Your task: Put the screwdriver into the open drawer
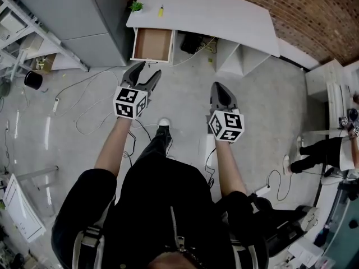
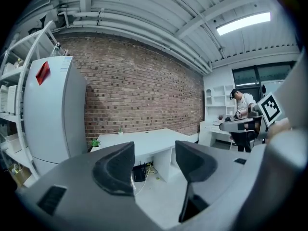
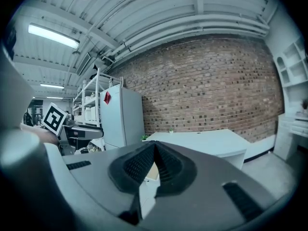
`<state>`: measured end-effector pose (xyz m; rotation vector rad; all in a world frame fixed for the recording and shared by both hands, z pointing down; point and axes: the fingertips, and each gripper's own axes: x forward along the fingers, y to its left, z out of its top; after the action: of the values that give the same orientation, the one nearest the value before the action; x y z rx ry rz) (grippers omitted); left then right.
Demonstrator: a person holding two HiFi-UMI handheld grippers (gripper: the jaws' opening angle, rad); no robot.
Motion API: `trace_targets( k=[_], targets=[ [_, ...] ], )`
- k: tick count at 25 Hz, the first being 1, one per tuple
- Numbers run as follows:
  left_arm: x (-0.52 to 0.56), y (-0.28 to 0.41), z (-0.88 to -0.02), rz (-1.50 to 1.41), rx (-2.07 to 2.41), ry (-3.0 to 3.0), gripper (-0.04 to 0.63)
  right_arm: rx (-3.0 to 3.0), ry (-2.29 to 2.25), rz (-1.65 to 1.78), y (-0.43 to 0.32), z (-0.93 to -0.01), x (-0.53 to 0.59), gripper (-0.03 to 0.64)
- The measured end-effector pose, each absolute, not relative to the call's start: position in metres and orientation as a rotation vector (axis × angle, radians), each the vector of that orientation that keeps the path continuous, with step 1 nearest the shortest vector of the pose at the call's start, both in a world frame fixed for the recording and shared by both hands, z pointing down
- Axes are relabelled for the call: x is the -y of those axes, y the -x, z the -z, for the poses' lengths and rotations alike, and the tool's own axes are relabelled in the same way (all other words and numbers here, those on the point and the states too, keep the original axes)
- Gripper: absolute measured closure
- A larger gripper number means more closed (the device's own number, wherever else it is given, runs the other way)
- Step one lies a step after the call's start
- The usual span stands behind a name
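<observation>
Person in a dark jacket, seen from above, standing on a grey floor (image 1: 84,94) and holding a pair of tongs in each hand, arms stretched forward.

The left tongs (image 1: 147,72) are open. In the left gripper view (image 2: 154,162) the two dark padded jaws stand well apart, with only floor and the distant bench showing between them. The right tongs (image 1: 219,89) are closed and empty. In the right gripper view (image 3: 155,157) the ribbed pads meet at their tips with nothing between them.

Ahead of the person stands a long white bench (image 1: 202,13) against a red brick wall (image 1: 314,10). The screwdriver (image 1: 160,11), small with a yellow handle, lies on the bench top near its left end, just right of a small green plant (image 1: 136,6). It is well apart from both tongs.

The drawer (image 1: 151,45) is pulled open below that same end of the bench, showing a bare brown inside. It sits almost directly under the screwdriver and just beyond the tips of the left tongs in the head view.

A tall grey cabinet (image 1: 78,21) stands left of the bench. Thin cables (image 1: 90,116) trail loosely across the floor. At the far right edge, another person (image 1: 325,153) in dark trousers is at a separate work surface.
</observation>
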<state>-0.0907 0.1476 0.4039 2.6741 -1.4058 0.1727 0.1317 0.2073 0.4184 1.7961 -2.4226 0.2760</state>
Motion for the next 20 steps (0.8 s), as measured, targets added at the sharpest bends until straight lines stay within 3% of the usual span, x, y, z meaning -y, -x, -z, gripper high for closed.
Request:
trace_targets(
  k=[20],
  targets=[
    [0.080, 0.107, -0.407, -0.179, 1.346, -2.677, 0.314, 2.371, -1.797, -0.255, -0.104, -0.412, 0.006, 0.607]
  ],
)
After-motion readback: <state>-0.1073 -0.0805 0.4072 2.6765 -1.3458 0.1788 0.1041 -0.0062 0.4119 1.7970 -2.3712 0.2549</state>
